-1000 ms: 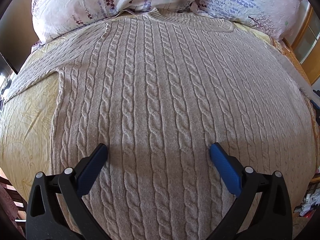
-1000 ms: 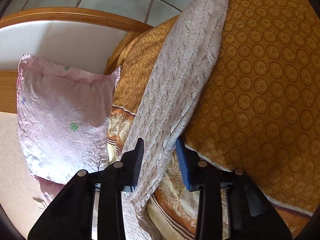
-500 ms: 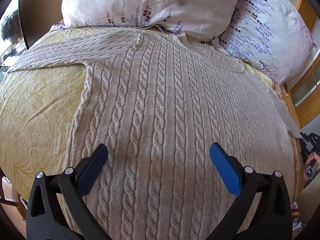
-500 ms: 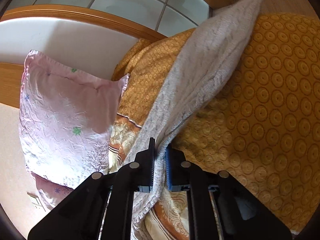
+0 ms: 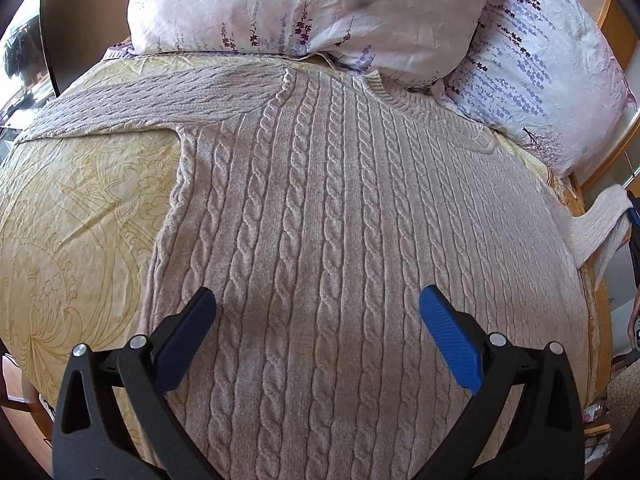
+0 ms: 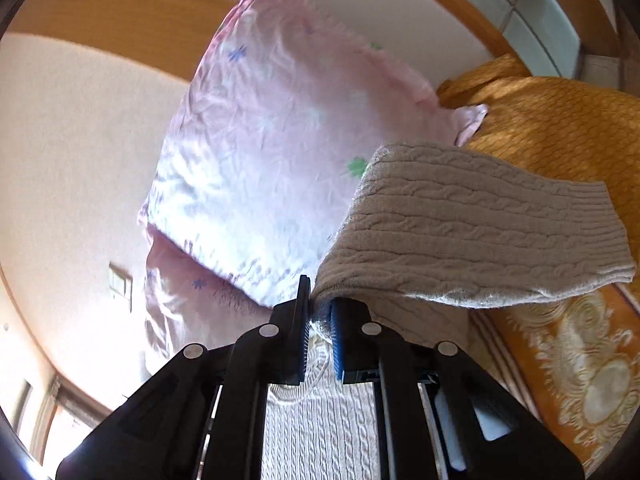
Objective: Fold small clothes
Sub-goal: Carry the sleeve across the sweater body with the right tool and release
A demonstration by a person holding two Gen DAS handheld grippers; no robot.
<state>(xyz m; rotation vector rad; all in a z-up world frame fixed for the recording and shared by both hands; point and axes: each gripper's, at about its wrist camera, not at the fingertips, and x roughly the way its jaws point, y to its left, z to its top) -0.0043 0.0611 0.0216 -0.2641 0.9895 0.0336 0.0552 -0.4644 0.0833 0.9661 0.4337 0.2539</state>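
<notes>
A beige cable-knit sweater (image 5: 340, 232) lies flat, front up, on the bed, collar toward the pillows. My left gripper (image 5: 318, 304) hovers open above its lower chest, nothing between the blue pads. The sweater's left sleeve (image 5: 132, 100) stretches out flat to the left. Its right sleeve (image 6: 460, 236) is lifted off the bed, and my right gripper (image 6: 320, 312) is shut on it near the cuff, which flops to the right. In the left wrist view that raised sleeve (image 5: 600, 220) shows at the far right edge beside the right gripper.
Two floral pillows (image 5: 320, 8) lean at the head of the bed, one pink pillow (image 6: 280, 128) in the right wrist view. A pale yellow sheet (image 5: 72, 232) covers the mattress; an orange patterned blanket (image 6: 560, 128) hangs on the right side. Wooden headboard (image 6: 120, 16) behind.
The right gripper closed on the right sleeve, then lifted it off the orange blanket and rolled, now facing the pillow. The left gripper shifted slightly over the sweater and stayed open.
</notes>
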